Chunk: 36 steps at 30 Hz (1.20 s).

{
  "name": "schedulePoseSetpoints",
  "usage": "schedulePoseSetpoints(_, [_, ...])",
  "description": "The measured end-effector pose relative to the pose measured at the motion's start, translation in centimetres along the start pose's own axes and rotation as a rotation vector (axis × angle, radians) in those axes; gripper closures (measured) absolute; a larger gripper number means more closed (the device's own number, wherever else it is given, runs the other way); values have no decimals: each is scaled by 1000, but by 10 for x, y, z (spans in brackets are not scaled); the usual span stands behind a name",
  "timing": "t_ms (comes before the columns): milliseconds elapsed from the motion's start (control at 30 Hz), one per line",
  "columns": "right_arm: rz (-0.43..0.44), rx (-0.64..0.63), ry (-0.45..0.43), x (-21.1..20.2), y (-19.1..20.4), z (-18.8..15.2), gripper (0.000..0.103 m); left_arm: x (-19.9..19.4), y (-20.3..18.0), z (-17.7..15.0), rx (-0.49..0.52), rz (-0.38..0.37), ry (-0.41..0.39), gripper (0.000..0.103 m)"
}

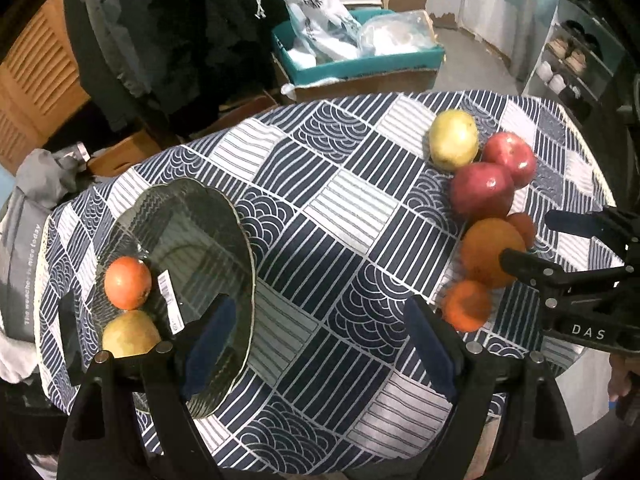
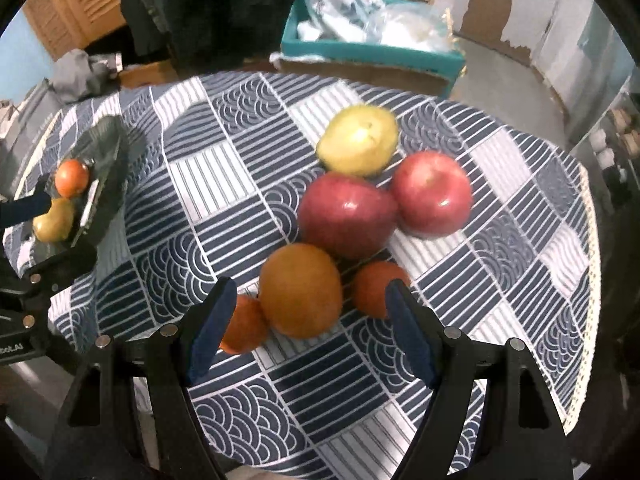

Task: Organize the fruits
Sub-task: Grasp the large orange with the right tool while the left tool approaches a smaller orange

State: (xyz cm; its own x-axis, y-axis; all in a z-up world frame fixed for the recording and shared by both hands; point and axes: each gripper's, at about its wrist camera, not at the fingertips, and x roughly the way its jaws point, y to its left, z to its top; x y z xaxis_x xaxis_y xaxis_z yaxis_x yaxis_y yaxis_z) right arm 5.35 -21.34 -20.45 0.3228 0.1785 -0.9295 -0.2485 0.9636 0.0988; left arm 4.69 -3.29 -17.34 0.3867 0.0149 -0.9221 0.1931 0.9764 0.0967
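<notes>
Over on the left, the left gripper [image 1: 320, 344] hangs wide and empty, its left finger in front of the glass bowl [image 1: 224, 216] holding a small orange [image 1: 128, 282] and pear [image 1: 130, 334]. Rightward, the right gripper [image 2: 308, 328] gapes, the big orange [image 2: 301, 290] between its fingertips, untouched; red apples [image 2: 347, 214] just beyond.

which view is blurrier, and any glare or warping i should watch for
Right wrist view: the blurrier one, the yellow pear and far table edge smeared; white glare spots on the red apples. Left wrist view: crisper, with highlights on the glass plate. Both views: strong fisheye bending of the tablecloth lines, dark corners.
</notes>
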Motion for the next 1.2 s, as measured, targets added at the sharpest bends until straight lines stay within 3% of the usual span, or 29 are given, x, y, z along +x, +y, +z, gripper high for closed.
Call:
schedulePoseSetpoints(367, [33, -1, 58, 31, 0, -2, 26, 31, -4, -1, -8, -24, 67, 16])
schedulePoseSetpoints(667, [36, -26, 69, 41, 7, -2, 39, 34, -6, -1, -1, -25, 77, 16])
schedulePoseSetpoints(833, [37, -14, 53, 37, 3, -2, 44, 34, -7, -1, -3, -34, 84, 16])
schedulePoseSetpoints(1200, [78, 32, -20, -5, -7, -7, 44, 21, -21, 3, 16, -72, 65, 16])
